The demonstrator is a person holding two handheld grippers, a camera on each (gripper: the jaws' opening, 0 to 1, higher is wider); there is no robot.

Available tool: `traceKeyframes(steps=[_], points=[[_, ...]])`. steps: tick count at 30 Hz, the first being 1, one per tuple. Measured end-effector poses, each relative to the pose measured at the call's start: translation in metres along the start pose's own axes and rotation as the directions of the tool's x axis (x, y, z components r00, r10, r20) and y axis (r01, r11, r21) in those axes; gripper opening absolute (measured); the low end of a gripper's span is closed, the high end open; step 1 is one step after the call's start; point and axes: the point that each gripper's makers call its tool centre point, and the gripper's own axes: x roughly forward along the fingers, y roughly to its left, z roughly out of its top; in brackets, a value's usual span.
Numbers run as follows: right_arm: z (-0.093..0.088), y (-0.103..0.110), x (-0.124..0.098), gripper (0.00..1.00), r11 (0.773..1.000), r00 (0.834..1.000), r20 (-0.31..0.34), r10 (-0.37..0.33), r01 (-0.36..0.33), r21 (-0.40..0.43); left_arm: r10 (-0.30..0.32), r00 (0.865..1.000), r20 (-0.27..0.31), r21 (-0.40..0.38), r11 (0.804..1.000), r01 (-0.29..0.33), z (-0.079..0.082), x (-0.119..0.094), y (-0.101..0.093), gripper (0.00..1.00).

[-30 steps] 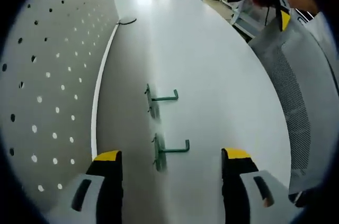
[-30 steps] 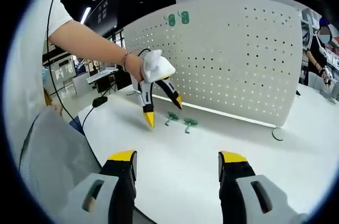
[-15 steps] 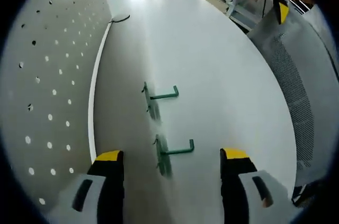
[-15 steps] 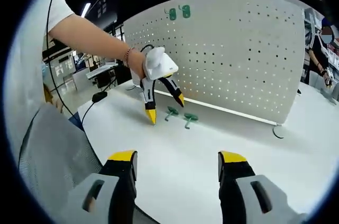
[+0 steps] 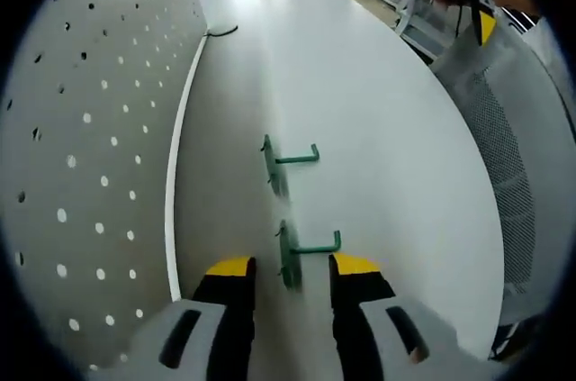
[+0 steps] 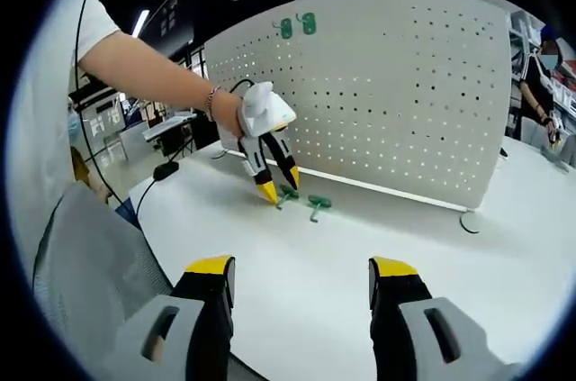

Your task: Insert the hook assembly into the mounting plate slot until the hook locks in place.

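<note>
Two green hooks lie on the white table (image 5: 378, 129) beside the white pegboard (image 5: 81, 129). The nearer hook (image 5: 297, 250) sits between the yellow fingertips of my left gripper (image 5: 292, 266), whose jaws stand narrowed around it with a small gap still showing. The farther hook (image 5: 286, 160) lies free. In the right gripper view the left gripper (image 6: 279, 185) points down at one hook (image 6: 286, 192), with the other hook (image 6: 317, 205) beside it. My right gripper (image 6: 301, 268) stays back, wide open and holding nothing. It also appears as the right gripper (image 5: 445, 5) far off.
Two more green hooks (image 6: 297, 25) hang near the pegboard's (image 6: 405, 102) top edge. A grey mesh chair (image 5: 531, 174) stands along the table's edge. A dark cable (image 5: 220, 32) lies by the board's foot. A person (image 6: 540, 84) stands at the far right.
My left gripper has lowered onto the nearer hook and its jaws have drawn much closer together around it. The right gripper has stayed open and nearly still.
</note>
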Motion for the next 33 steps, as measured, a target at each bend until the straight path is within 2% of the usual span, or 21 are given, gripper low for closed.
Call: traceKeyframes(steps=[3, 9, 17, 19, 33], points=[[0.0004, -0.0013, -0.0005, 0.58, 1.0, 1.0, 0.004, -0.002, 0.002, 0.011, 0.014, 1.0, 0.0, -0.017, 1.0, -0.014, -0.0012, -0.0007, 0.0012, 0.21], [-0.0028, -0.0008, 0.0002, 0.58, 1.0, 1.0, -0.006, 0.002, -0.002, 0.014, 0.032, 0.999, 0.02, -0.017, 0.999, -0.032, -0.0007, -0.0003, 0.0018, 0.16], [-0.003, 0.0012, 0.0011, 0.58, 1.0, 1.0, 0.001, 0.003, -0.003, 0.018, 0.065, 0.998, 0.014, -0.028, 0.998, -0.065, -0.001, -0.0005, 0.0032, 0.06], [-0.0036, 0.001, 0.0012, 0.58, 1.0, 1.0, 0.0, 0.003, -0.003, 0.017, 0.068, 0.998, 0.017, -0.009, 0.998, -0.067, -0.0009, -0.0005, 0.0027, 0.06], [-0.0019, -0.0026, -0.0022, 0.57, 1.0, 1.0, 0.011, -0.014, 0.014, 0.024, 0.076, 0.997, 0.017, -0.017, 0.997, -0.076, -0.001, -0.001, 0.0039, 0.04]])
